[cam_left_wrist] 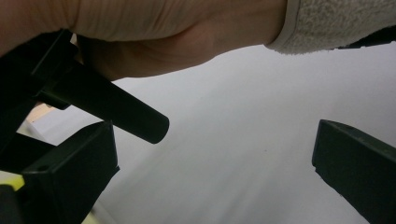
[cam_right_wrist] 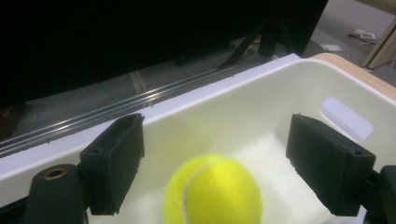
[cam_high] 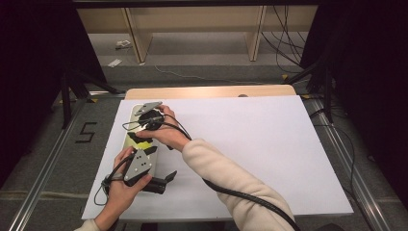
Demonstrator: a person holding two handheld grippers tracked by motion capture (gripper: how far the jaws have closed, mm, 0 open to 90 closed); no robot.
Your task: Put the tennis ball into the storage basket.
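Observation:
A yellow tennis ball (cam_right_wrist: pixel 212 193) lies inside a white bin (cam_right_wrist: pixel 261 93), seen blurred and close in the right gripper view. My right gripper (cam_right_wrist: pixel 215 130) hangs over it, open, one jaw on each side of the ball and neither touching it. In the high view the right gripper (cam_high: pixel 148 120) is over the bin (cam_high: pixel 134 111) at the table's left, with a patch of yellow ball (cam_high: pixel 136 140) showing under the hand. My left gripper (cam_high: pixel 168 177) sits by the bin's near end, pointing right. It is open (cam_left_wrist: pixel 212 140), with nothing between its jaws.
A white sheet (cam_high: pixel 250 144) covers the table, with wide free room right of the bin. The person's right forearm in a cream sleeve (cam_high: pixel 226 178) crosses over to the left. Metal rails (cam_high: pixel 43 168) run along the floor beside the table.

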